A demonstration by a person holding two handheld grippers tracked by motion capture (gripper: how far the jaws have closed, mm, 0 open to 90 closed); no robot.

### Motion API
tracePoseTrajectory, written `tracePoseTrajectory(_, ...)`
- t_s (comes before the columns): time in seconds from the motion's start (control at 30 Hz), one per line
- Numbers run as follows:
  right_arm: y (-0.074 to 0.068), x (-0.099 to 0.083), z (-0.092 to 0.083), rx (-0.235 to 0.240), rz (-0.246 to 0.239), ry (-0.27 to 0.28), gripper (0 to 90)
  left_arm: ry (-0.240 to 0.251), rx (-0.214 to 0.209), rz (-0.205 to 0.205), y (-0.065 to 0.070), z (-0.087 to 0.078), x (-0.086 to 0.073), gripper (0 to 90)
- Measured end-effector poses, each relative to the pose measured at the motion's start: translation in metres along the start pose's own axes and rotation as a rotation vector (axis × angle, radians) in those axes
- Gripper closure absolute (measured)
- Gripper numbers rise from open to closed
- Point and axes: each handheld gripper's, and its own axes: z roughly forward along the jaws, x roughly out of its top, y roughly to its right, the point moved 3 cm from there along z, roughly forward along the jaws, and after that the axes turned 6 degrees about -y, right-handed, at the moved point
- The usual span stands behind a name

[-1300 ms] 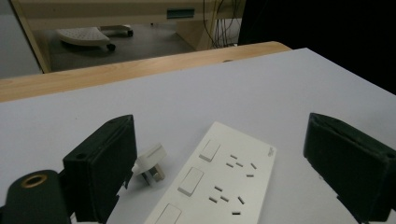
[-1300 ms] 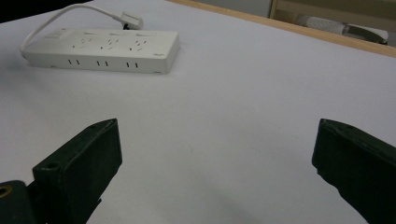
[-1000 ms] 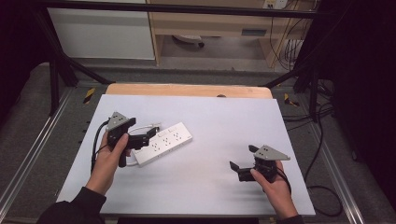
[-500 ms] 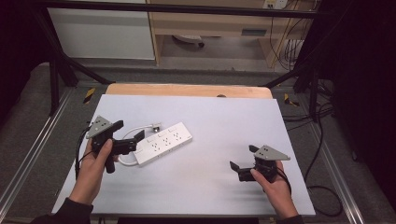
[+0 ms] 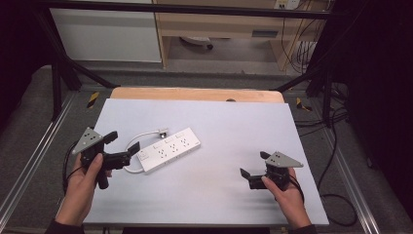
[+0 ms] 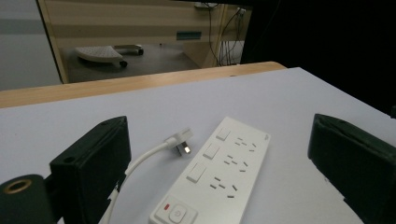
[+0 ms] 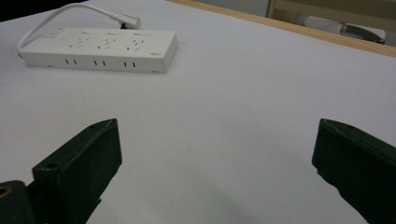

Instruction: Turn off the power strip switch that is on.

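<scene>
White strip: power strip of white plastic lies flat on the pale table, left of the middle
Long axis: runs slantwise in the high view, from near-left to far-right; the switch end points toward the left gripper, the far end toward the table's middle
Face: sockets and three rocker switches turned up; a round button with a red mark sits at the near end in the left gripper view
Cord: white cord loops out from the switch end and curls back along the strip's far side, ending in a plug that lies on the table just beside the strip
Left gripper: left gripper is held at the strip's near-left end, jaws spread wide, nothing between them; whether the nearer jaw tip touches the strip's corner or the cord cannot be told
Left gripper view: strip lies ahead in the gap between the two black jaws, running away from the camera and a little to the right
Right gripper: right gripper is over bare table near the right front, jaws wide apart, holding nothing, well apart from the strip
Right gripper view: strip lies far off at upper left, side-on, with the plug behind it
</scene>
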Motion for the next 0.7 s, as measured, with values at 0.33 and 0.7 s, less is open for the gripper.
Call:
tracePoseTrajectory(0.33, 0.001, 0.001, -0.006, -0.005, 0.012, 0.018, 1.9, 0.023, 0.008, -0.024, -0.008, -0.017, -0.006, 5.3)
tracePoseTrajectory(0.7, 0.006, -0.001, -0.013, -0.004, 0.026, 0.022, 2.1, 0.015, 0.018, -0.040, -0.012, -0.024, -0.022, 5.4)
